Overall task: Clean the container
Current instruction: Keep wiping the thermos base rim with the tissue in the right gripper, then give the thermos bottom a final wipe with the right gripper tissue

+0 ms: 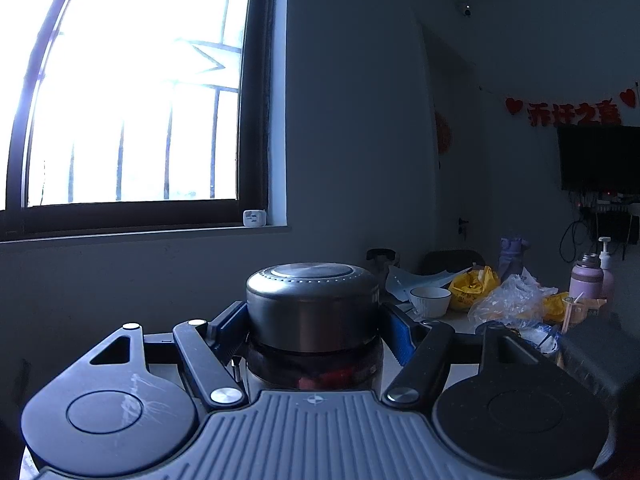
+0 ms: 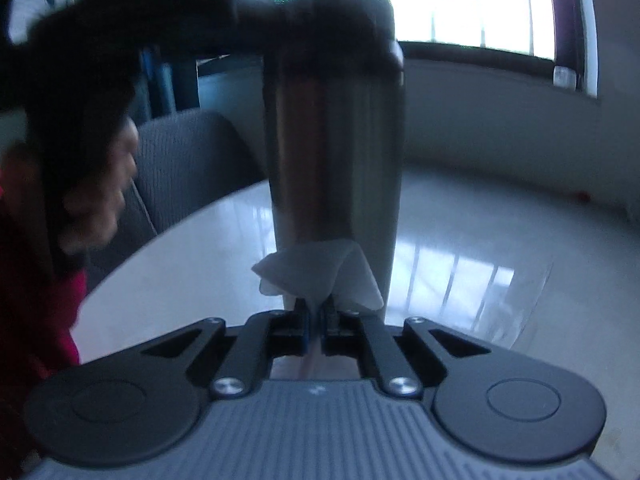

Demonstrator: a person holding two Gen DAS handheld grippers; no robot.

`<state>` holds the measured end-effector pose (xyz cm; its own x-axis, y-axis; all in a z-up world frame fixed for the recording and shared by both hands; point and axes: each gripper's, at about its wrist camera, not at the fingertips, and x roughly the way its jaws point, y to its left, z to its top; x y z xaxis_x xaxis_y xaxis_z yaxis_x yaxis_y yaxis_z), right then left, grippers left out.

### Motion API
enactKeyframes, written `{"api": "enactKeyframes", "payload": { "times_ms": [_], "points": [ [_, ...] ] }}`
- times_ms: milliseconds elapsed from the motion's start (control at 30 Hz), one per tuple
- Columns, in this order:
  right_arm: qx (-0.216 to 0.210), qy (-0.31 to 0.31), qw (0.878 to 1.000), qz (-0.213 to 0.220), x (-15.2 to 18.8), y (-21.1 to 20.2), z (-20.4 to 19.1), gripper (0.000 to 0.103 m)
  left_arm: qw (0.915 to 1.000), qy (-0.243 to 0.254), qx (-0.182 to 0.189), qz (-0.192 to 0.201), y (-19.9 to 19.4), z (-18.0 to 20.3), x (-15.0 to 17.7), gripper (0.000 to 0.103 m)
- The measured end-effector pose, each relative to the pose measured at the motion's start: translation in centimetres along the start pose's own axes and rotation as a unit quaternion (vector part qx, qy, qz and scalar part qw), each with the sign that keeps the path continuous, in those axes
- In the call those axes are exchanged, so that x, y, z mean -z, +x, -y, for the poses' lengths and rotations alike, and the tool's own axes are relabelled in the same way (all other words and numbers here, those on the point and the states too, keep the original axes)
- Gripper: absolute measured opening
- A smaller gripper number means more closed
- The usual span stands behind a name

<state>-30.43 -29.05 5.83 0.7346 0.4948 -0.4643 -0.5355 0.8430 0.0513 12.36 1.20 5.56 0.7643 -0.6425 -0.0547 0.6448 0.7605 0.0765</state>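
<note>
While the left gripper (image 1: 312,332) is pointing level toward the wall under the window (image 1: 128,92), its jaws are clamping the container (image 1: 312,304) just below the dark metal lid (image 1: 312,280), one blue-edged pad pressing on each side. Under the lid a clear band is showing something reddish inside. In the right wrist view the same container (image 2: 332,132) is standing upright as a tall steel cylinder at twelve o'clock from the right gripper (image 2: 316,316), its foot on, or just above, the glossy white bench (image 2: 460,248) (blur is hiding the contact). The left gripper (image 2: 168,12) is appearing there as a dark blurred bar reaching in from ten o'clock to the container's top. The right gripper's jaws are closed tight on a folded white tissue (image 2: 316,272), which is fanning out above them and lying against the lower wall of the container. At three o'clock in the left wrist view, well apart, a white bowl (image 1: 430,300), a yellow bag (image 1: 474,286) and crumpled clear plastic (image 1: 508,300) are cluttering the bench (image 1: 460,320).
</note>
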Motion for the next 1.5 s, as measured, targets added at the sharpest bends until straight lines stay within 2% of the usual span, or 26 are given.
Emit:
{"api": "enactKeyframes", "payload": {
  "times_ms": [267, 367, 600, 633, 767, 1200, 1400, 1500],
  "points": [
    [-0.003, 0.006, 0.999, -0.049, 2.5, 0.3, -2.1, 0.004, 1.0000, 0.001, 0.001, -0.001, 0.0, -0.1, -0.1, 0.072],
    [-0.006, 0.008, 0.998, -0.065, 1.1, 3.1, -0.1, 0.004, 1.0000, 0.002, 0.001, -0.001, -0.1, -0.3, -0.1, 0.072],
    [-0.002, 0.010, 0.998, -0.066, -0.7, 6.6, 3.0, 0.005, 1.0000, 0.001, 0.002, 0.000, -0.1, -0.4, 0.0, 0.072],
    [-0.002, 0.011, 0.998, -0.063, -1.1, 7.8, 4.0, 0.005, 1.0000, 0.001, 0.002, 0.000, -0.1, -0.4, 0.0, 0.072],
    [-0.002, 0.019, 0.999, -0.042, -3.1, 7.6, 5.4, 0.005, 1.0000, 0.001, 0.002, 0.000, 0.0, -0.4, 0.0, 0.072],
    [0.006, -0.005, 0.998, 0.057, -8.2, 1.9, 3.4, 0.004, 1.0000, 0.000, 0.001, 0.000, 0.0, -0.4, 0.0, 0.072],
    [0.007, -0.008, 0.996, 0.089, -9.4, 0.4, 2.2, 0.004, 1.0000, 0.001, 0.002, 0.001, 0.0, -0.6, 0.0, 0.072],
    [0.006, -0.010, 0.996, 0.091, -9.6, 0.8, 2.6, 0.004, 1.0000, 0.001, 0.002, 0.001, 0.0, -0.7, 0.0, 0.072]
  ]
}}
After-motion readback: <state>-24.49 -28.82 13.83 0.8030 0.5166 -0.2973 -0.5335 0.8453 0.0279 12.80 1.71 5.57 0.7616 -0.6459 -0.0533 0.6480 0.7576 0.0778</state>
